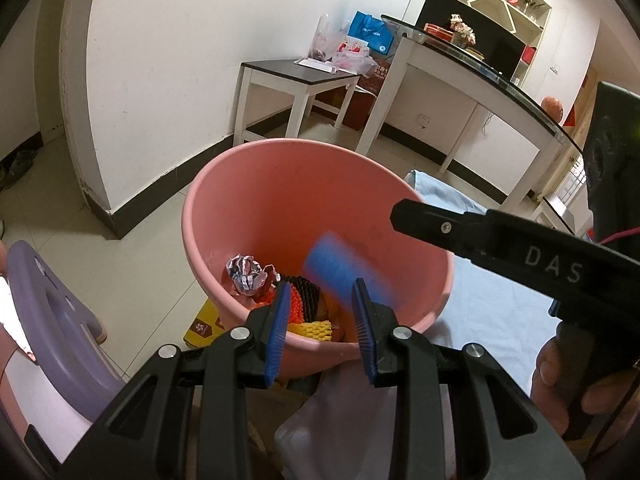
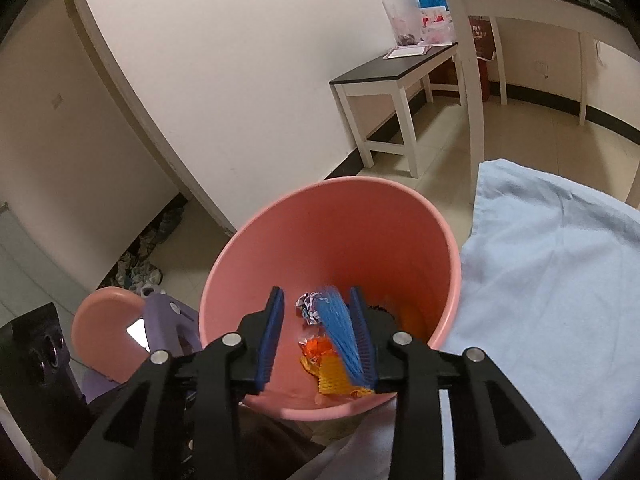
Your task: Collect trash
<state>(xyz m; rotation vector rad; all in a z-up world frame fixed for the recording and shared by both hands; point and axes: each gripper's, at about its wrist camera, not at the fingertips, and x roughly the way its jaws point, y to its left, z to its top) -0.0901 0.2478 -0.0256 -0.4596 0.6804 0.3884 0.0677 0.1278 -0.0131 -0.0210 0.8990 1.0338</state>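
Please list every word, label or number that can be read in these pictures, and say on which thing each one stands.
"DAS": white letters on the black arm of the right tongs, cut off by the frame edge.
Blue bag: white print, too blurred.
Yellow box: logo only, unreadable.
Red bag: print too small.

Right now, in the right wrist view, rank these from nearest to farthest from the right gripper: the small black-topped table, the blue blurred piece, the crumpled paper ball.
From the right gripper:
1. Blue blurred piece, between the open jaws, beside the right finger.
2. Crumpled paper ball, deeper in the pink bucket.
3. Small black-topped table, far off by the wall, upper right.
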